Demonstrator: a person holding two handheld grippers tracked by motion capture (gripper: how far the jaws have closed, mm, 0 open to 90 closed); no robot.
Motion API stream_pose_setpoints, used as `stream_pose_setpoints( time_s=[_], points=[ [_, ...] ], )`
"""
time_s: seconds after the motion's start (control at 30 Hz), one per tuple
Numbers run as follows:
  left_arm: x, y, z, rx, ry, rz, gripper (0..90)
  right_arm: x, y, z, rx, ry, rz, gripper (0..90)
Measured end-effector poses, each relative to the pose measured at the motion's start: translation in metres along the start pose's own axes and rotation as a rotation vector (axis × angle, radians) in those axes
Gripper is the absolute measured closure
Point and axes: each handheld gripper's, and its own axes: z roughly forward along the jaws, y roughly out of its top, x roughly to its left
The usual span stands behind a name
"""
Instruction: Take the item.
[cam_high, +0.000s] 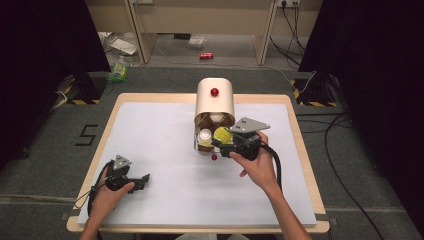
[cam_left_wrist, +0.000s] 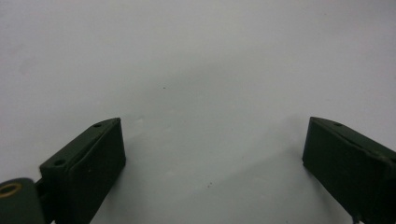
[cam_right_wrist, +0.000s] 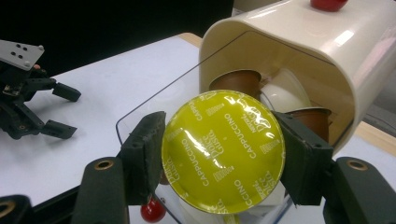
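My right claw (cam_right_wrist: 223, 161) pinches the yellow capsule (cam_right_wrist: 223, 157) by its rim, just in front of the dispenser (cam_right_wrist: 299, 60). It looks light, stiff-walled, with slick, dentable foil, so I judge the rim the safest hold. My left claw (cam_left_wrist: 212, 154) is spread, holding nothing.

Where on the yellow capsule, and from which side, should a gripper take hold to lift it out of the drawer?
Grip the yellow capsule across the round rim of its foil lid, one jaw on each side edge, as the right gripper does. Come in from the open front of the clear drawer, since the cream holder covers the back.
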Motion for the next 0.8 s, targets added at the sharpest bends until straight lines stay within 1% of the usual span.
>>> stream_pose_setpoints(
  time_s=[0.2,0.3,0.47,0.6,0.8],
  points=[
    [0.0,0.0,0.0,0.0,0.0,0.0,5.1,-0.003,-0.003,-0.008,0.002,-0.011,-0.001,39.7],
    [0.0,0.0,0.0,0.0,0.0,0.0,5.1,-0.005,-0.005,-0.012,-0.004,-0.016,0.007,39.7],
    [0.0,0.0,0.0,-0.001,0.0,-0.001,5.1,-0.011,-0.008,-0.022,-0.009,-0.031,0.016,39.7],
    [0.0,0.0,0.0,-0.001,-0.001,-0.001,5.1,-0.016,-0.01,-0.029,-0.022,-0.042,0.034,39.7],
    [0.0,0.0,0.0,-0.001,0.0,-0.001,5.1,-0.024,-0.015,-0.039,-0.025,-0.059,0.034,39.7]
  ],
)
